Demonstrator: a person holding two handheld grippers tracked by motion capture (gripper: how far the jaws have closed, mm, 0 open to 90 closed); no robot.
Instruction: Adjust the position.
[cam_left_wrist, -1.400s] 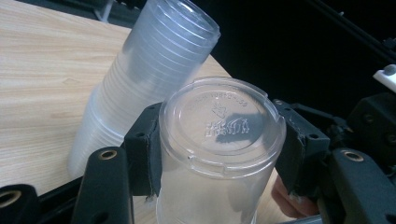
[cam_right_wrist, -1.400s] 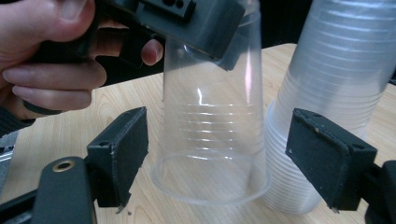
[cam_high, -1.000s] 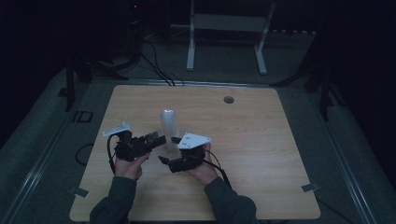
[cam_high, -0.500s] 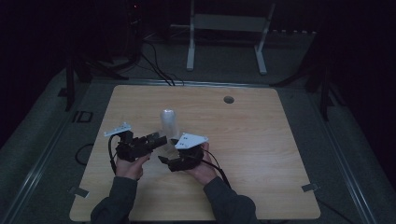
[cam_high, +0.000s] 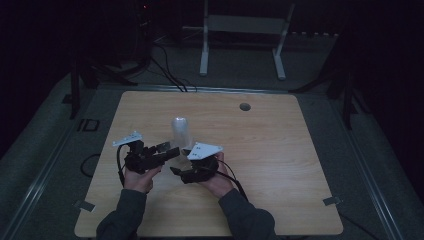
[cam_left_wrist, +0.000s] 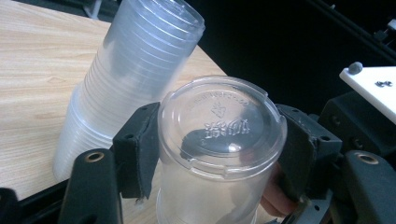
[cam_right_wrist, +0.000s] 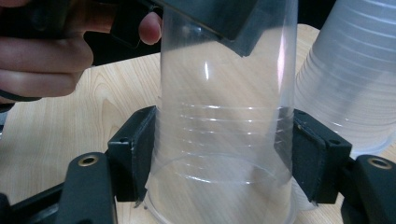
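While the desk (cam_high: 280, 150) carries an inverted stack of cups (cam_left_wrist: 135, 70) just beyond both hands, a single clear cup (cam_right_wrist: 224, 126) stands upside down between them, long axis upright, rim near the desk. The right gripper (cam_right_wrist: 224, 154) sits low, its jaws having just been closing onto the cup's ribbed lower wall, pads pressing. The left gripper (cam_left_wrist: 219, 154) brackets the cup's embossed base; its jaws have just been opening, and whether the pads grip cannot be told. The cup is thin, transparent, tapered
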